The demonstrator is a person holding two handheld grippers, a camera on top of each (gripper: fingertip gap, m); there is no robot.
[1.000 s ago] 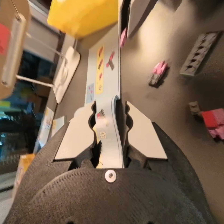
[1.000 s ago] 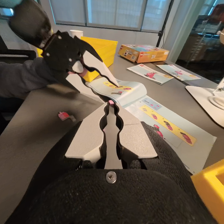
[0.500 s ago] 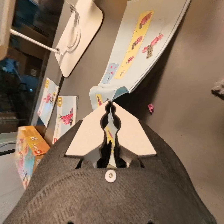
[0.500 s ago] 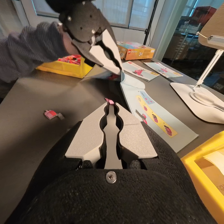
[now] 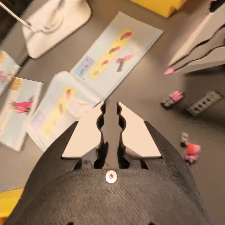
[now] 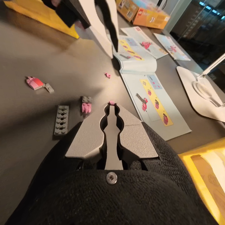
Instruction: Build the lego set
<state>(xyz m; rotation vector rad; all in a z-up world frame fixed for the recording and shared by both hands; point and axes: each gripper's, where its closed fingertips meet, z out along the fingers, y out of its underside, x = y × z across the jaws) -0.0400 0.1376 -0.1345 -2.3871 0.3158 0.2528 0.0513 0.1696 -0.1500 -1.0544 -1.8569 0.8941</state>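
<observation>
Claws first: my right claw (image 6: 111, 105) was pinched on a small pink brick (image 6: 111, 103), which sat at the very tips with a pad pressed on either side, low over the dark surface (image 6: 36, 121). To its left in the frame lay a grey holed plate (image 6: 61, 119) and a pink-and-grey piece (image 6: 86, 104); a pink-and-red piece (image 6: 34, 82) lay farther up left, and a loose pink bit (image 6: 107, 75) sat near the open booklet (image 6: 158, 97). My left claw (image 5: 110, 103) stood narrowly parted with nothing between its fingers, hanging above the surface just beside the booklet's near corner (image 5: 97, 97). At the upper right of that blurred view I saw the right claw with the pink brick (image 5: 170, 70) at its tip.
</observation>
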